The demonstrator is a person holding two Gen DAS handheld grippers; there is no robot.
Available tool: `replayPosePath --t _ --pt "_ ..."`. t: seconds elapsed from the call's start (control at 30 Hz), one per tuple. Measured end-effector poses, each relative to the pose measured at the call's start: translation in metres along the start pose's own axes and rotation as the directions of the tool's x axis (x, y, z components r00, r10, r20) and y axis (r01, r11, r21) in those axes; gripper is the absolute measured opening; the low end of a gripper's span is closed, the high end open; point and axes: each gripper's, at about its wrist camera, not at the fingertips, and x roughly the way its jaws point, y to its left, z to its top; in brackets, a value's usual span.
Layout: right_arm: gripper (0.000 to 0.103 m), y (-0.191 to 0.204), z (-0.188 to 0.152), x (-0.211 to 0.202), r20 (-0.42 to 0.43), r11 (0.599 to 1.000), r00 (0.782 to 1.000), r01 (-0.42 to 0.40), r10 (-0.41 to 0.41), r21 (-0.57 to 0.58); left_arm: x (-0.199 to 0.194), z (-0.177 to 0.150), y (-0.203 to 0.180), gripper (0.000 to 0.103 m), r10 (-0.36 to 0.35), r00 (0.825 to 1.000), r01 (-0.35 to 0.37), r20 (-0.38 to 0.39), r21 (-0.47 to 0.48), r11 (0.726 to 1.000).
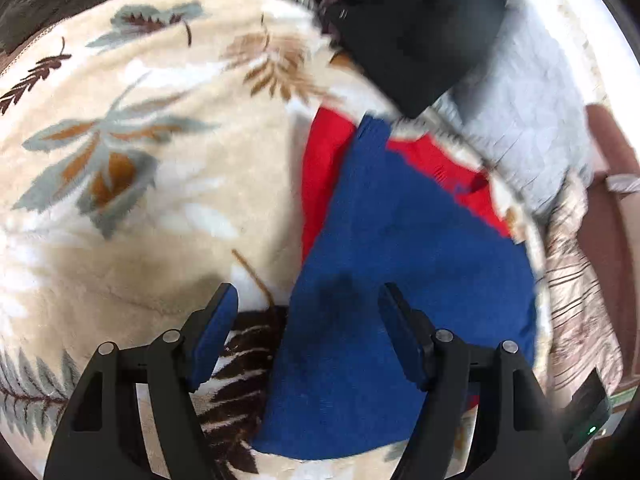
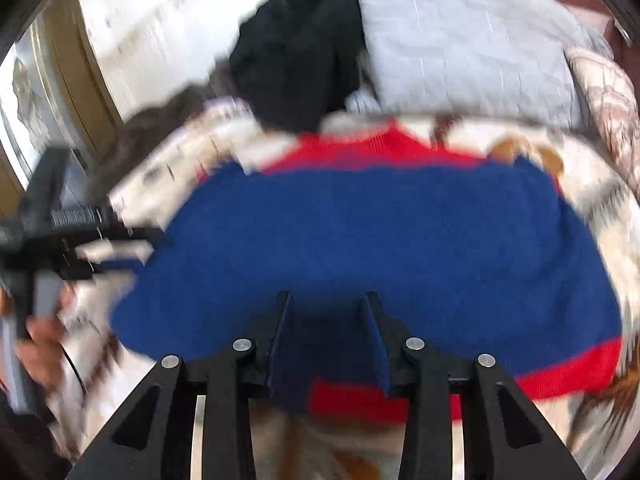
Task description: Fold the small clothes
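Note:
A small blue knit garment with red trim [image 1: 400,280] lies flat on a cream blanket with leaf print [image 1: 140,160]. My left gripper [image 1: 308,300] is open over its left edge; one finger is above the blanket, the other above the blue cloth. In the right wrist view the same garment [image 2: 380,232] fills the middle, blurred by motion. My right gripper [image 2: 328,300] is partly open just above the garment's near red hem, holding nothing that I can see. The left gripper's body and the hand holding it show at the left edge [image 2: 48,240].
A black garment [image 1: 416,28] and a pale grey folded cloth [image 1: 528,120] lie at the blanket's far side. A patterned beige cloth [image 1: 580,300] hangs at the right edge. A white wall [image 2: 160,32] and a window frame stand behind.

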Motion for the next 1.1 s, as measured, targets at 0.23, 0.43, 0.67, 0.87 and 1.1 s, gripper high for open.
replayPosePath --t 0.23,0.43,0.67,0.87,1.1 --pt "0.041 -0.014 0.016 0.064 -0.125 0.993 0.991 0.067 -0.055 0.094 0.021 -0.005 0.003 0.073 0.057 0.997 -0.057 -0.059 0.002 0.998" --pt "0.042 0.020 0.009 0.030 -0.028 0.999 0.999 0.040 -0.041 -0.032 0.003 -0.001 -0.002 0.073 0.033 0.999 -0.033 -0.017 0.012 0.999" --pt "0.057 0.042 -0.019 0.038 -0.090 0.978 0.988 0.112 -0.129 -0.176 0.013 -0.002 0.002 0.073 0.102 0.994 -0.101 -0.048 0.022 0.995" --pt "0.061 0.102 -0.036 0.014 -0.060 0.936 0.998 -0.051 0.032 -0.349 -0.006 0.015 0.030 0.073 0.066 0.998 -0.066 -0.010 -0.055 0.996" --pt "0.072 0.161 -0.063 0.054 -0.028 0.784 0.997 0.040 -0.073 -0.619 -0.008 0.020 0.057 0.073 -0.044 0.998 0.036 -0.047 -0.146 0.989"
